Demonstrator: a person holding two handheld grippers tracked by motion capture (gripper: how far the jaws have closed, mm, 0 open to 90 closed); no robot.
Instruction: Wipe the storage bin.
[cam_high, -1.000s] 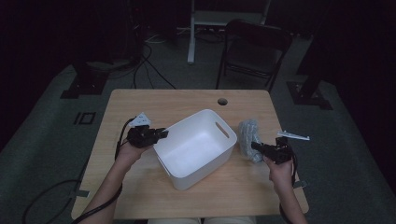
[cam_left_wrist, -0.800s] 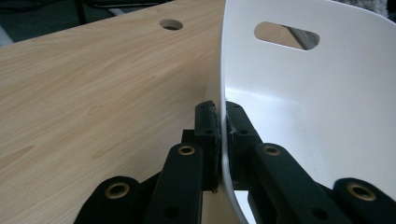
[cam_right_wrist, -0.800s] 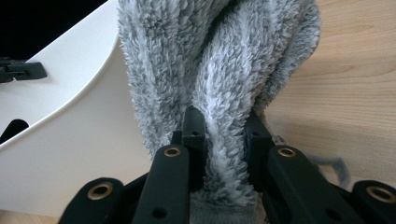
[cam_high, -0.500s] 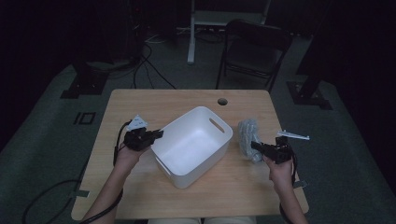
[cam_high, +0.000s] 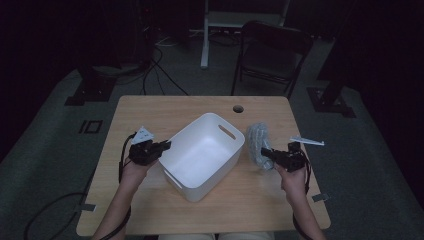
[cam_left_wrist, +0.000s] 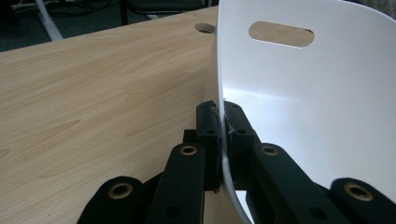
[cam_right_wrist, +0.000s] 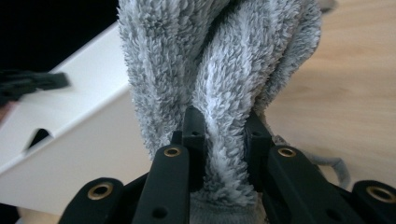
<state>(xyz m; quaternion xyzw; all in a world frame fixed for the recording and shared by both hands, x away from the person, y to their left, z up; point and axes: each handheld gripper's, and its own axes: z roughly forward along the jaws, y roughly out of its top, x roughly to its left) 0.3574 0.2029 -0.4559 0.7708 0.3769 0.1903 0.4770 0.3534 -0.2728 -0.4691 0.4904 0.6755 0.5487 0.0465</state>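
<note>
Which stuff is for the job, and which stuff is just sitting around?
For the job:
- white bin, its wall pinched by the left gripper
- fluffy grey cloth, pinched by the right gripper

Just sitting around:
- folding chair behind the table
- cables on the floor

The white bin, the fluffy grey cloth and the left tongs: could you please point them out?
white bin (cam_high: 186, 161), high view, inner floor.
fluffy grey cloth (cam_right_wrist: 219, 60), right gripper view, middle fold.
left tongs (cam_left_wrist: 223, 122), left gripper view, tips clamping the bin wall.
</note>
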